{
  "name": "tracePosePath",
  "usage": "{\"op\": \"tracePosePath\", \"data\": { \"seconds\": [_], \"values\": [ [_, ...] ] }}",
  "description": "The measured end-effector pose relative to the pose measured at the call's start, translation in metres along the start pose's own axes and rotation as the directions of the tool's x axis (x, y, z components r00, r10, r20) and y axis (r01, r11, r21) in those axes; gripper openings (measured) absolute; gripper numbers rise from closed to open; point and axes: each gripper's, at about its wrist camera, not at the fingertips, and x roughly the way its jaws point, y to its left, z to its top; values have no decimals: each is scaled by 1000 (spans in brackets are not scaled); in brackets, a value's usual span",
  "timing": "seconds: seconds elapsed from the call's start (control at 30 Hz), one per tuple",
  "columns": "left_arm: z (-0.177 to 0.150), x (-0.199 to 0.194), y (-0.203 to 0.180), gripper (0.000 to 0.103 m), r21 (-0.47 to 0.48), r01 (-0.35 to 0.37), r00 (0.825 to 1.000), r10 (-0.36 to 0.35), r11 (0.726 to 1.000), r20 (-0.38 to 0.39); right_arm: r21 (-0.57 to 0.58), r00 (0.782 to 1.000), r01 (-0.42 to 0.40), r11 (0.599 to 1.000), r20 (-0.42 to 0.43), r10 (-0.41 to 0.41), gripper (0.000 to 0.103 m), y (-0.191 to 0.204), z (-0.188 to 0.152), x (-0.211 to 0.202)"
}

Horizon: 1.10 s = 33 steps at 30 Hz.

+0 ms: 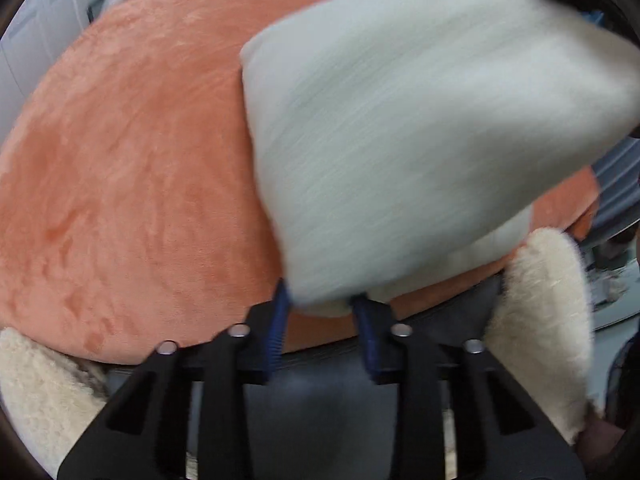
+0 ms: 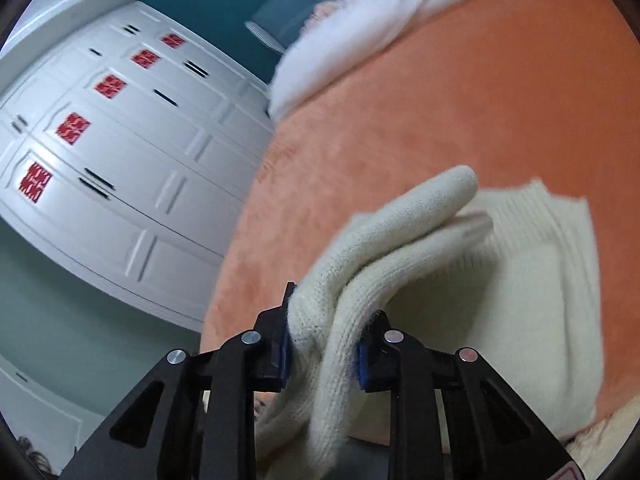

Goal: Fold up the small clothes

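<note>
My left gripper (image 1: 322,300) points forward and slightly down over the orange blanket (image 1: 132,168), its 2 blue-padded fingers (image 1: 280,312) clenched on the bottom edge of the cream knit garment (image 1: 420,140). From there the cloth spreads up toward 1 o'clock, lifted off the blanket and smeared by motion blur, so it hides most of the right half of that view. A fluffy cream sleeve cuff (image 1: 540,328) sits at 4 o'clock beside the gripper body, and more fleece (image 1: 36,392) shows at 8 o'clock.

My right gripper (image 2: 326,328) is tilted so the room leans. Its jaws are closed on a bunched fold of the same cream knit garment (image 2: 380,256), which hangs down between the fingers toward 6 o'clock and also runs up toward 1 o'clock as a rolled ridge. The rest of it lies flat on the orange blanket (image 2: 460,100) at 3 o'clock. White cabinet doors (image 2: 132,184) with red stickers (image 2: 72,128) fill 9 to 11 o'clock, and a white sheet (image 2: 360,36) edges the blanket at 12 o'clock.
</note>
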Motion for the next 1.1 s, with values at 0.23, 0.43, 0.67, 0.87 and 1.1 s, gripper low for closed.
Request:
{"op": "tracePosePath", "data": {
  "seconds": [0.23, 0.43, 0.67, 0.87, 1.1],
  "values": [
    [11, 19, -19, 27, 7, 34, 999, -33, 999, -23, 66, 937, 339, 939, -117, -330, 24, -108, -24, -3],
    [10, 19, -18, 29, 3, 25, 999, -25, 1000, -29, 158, 935, 349, 924, -121, -333, 26, -126, -57, -7],
    [3, -3, -9, 36, -20, 70, 997, -70, 997, 23, 120, 921, 377, 918, -153, -359, 45, -117, -48, -5],
    [-2, -7, -4, 50, -14, 0, 999, 0, 1000, 41, 196, 942, 325, 925, -157, -297, 48, -137, -64, -2],
    [-1, -12, -8, 50, -5, -17, 999, 17, 1000, 38, 57, 986, 153, 987, 57, -156, 23, -74, -40, -55]
  ]
}}
